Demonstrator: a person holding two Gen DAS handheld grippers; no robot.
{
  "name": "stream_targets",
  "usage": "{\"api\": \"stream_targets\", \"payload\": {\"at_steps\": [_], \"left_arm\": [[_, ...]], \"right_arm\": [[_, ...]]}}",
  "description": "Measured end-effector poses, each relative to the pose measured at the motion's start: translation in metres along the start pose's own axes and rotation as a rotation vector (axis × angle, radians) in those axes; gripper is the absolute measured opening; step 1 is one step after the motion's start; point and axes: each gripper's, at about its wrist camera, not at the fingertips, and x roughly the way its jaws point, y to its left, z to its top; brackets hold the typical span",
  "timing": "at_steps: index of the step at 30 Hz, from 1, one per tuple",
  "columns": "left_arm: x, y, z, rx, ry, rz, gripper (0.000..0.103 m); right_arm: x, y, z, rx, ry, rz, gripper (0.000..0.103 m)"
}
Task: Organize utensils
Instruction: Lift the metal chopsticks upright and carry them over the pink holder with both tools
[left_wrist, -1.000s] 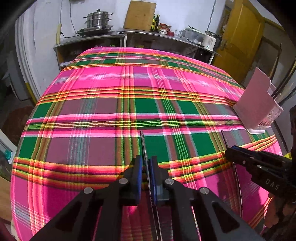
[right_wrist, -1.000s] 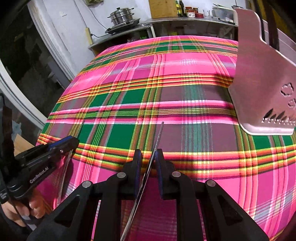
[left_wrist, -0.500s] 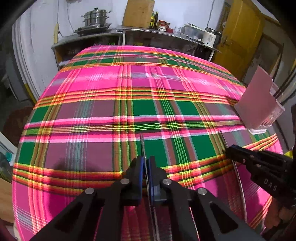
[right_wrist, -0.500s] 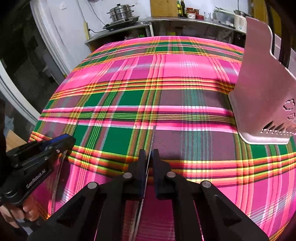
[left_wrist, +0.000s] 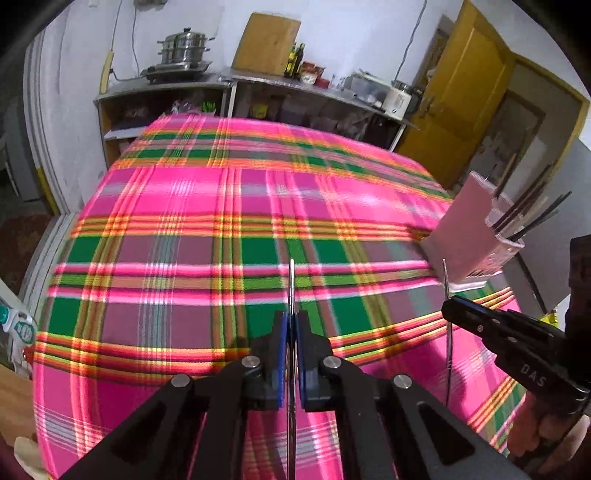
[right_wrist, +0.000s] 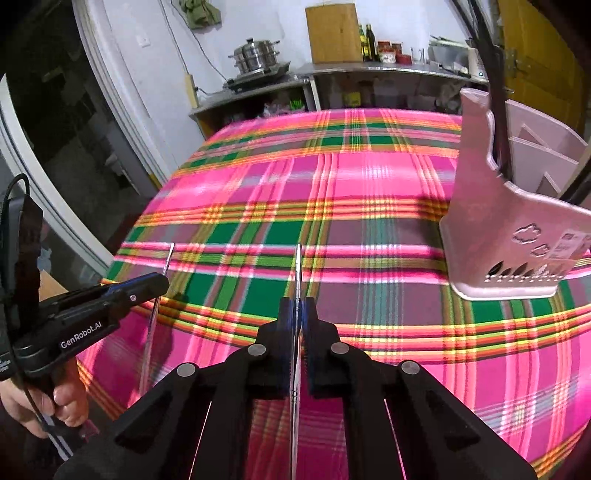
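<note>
A thin metal chopstick (left_wrist: 291, 284) is being pinched between the closed jaws of the left gripper (left_wrist: 291, 332), its tip pointing forward over the cloth. A second thin metal chopstick (right_wrist: 297, 273) is being clamped the same way by the right gripper (right_wrist: 297, 314), whose jaws are also fully closed on it.

A second ago both sticks were being gripped low against the pink, green and yellow plaid tablecloth (left_wrist: 184, 229). Now both are being carried upward, clear of the cloth, and more of the room beyond the table is being shown. The right jaws, wider a second ago, are now being pressed tight on their stick.

To the right, well apart from both grippers, a pink plastic utensil holder (right_wrist: 509, 236) is standing upright on the cloth, with several dark sticks (left_wrist: 528, 214) already being held in it.

The pickup is judged complete; the pair is likely being readied for transfer into the holder, which is not yet done.

Behind the table, a steel steamer pot (left_wrist: 183, 48) and a wooden board (left_wrist: 267, 44) are being kept on a counter.
</note>
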Motion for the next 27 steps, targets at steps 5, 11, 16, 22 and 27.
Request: {"api": "stream_targets", "payload": {"at_steps": [5, 11, 16, 22, 27], "left_arm": [[-0.027, -0.012, 0.007, 0.021, -0.042, -0.028, 0.004], [-0.051, -0.025, 0.013, 0.044, -0.081, -0.057, 0.004], [-0.064, -0.034, 0.016, 0.059, -0.100, -0.077, 0.004], [-0.070, -0.042, 0.018, 0.070, -0.106, -0.097, 0.004], [-0.072, -0.050, 0.021, 0.081, -0.105, -0.119, 0.004]], "right_arm": [[-0.026, 0.003, 0.004, -0.003, -0.051, 0.011, 0.005], [-0.053, 0.003, 0.008, -0.001, -0.104, 0.021, 0.005], [-0.070, 0.002, 0.009, -0.003, -0.135, 0.023, 0.005], [-0.084, 0.000, 0.008, 0.007, -0.160, 0.025, 0.005], [-0.091, -0.003, 0.009, 0.013, -0.173, 0.023, 0.005]]}}
